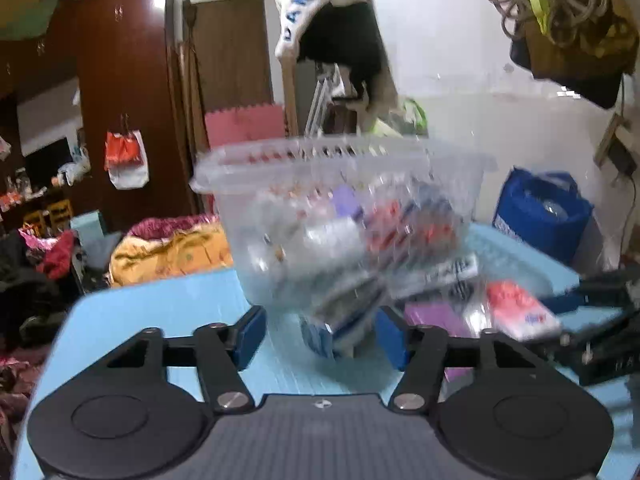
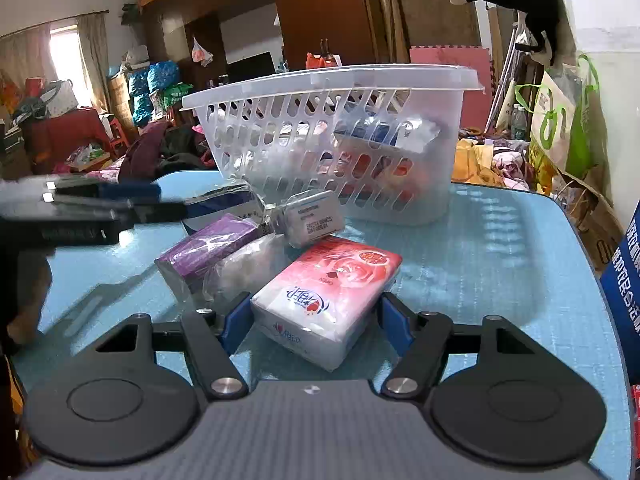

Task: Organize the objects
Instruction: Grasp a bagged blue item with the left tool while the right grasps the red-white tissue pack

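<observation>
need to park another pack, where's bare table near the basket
Bare blue table lies right of the pink tissue pack, below the basket. Left of the pack is crowded: purple pack, clear bag, grey box and the left gripper.

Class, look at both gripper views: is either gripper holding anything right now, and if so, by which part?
Nothing is held. The right gripper stands open around the pink tissue pack, not clamped. The left gripper is open near a blue packet.
</observation>
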The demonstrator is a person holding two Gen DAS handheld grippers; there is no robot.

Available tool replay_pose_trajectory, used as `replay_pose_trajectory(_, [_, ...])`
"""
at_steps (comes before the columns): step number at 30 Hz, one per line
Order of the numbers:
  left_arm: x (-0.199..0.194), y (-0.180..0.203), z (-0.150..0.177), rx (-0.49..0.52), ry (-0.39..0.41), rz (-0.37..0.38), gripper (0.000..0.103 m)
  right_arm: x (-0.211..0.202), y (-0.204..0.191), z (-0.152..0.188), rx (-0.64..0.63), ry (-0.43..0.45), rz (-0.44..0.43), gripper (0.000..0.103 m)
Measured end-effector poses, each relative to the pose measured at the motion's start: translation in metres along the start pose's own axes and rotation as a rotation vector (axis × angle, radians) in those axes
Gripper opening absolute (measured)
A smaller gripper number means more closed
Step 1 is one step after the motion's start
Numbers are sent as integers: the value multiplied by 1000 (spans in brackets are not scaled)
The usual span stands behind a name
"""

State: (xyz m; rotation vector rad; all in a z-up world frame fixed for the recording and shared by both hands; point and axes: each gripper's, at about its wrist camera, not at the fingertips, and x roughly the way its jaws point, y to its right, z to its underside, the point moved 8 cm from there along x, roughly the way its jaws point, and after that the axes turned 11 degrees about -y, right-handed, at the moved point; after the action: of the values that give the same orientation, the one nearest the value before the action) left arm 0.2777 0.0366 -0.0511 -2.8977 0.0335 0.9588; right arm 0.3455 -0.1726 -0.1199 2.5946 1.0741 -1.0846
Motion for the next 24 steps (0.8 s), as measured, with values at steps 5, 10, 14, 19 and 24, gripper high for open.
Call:
replay_pose_trajectory(5, [27, -2, -18, 9, -96, -21, 78, 1, -4, 0, -22, -6, 21, 71])
replay_pose_trajectory(10, [44, 5, -19, 1, -157, 40, 53, 0, -2, 1, -11, -3, 12, 71])
replay_pose_trajectory(14, [44, 12, -14, 15, -160, 18, 36, 0, -3, 1, -16, -1, 13, 71])
replay_pose_trajectory(19, [32, 10, -12, -17, -120, 32, 34, -3, -2, 0, -5, 21, 13, 70])
replay_pose_trajectory(24, [2, -2, -9, -82, -23, 89, 33, -16, 0, -1, -10, 91, 42, 69])
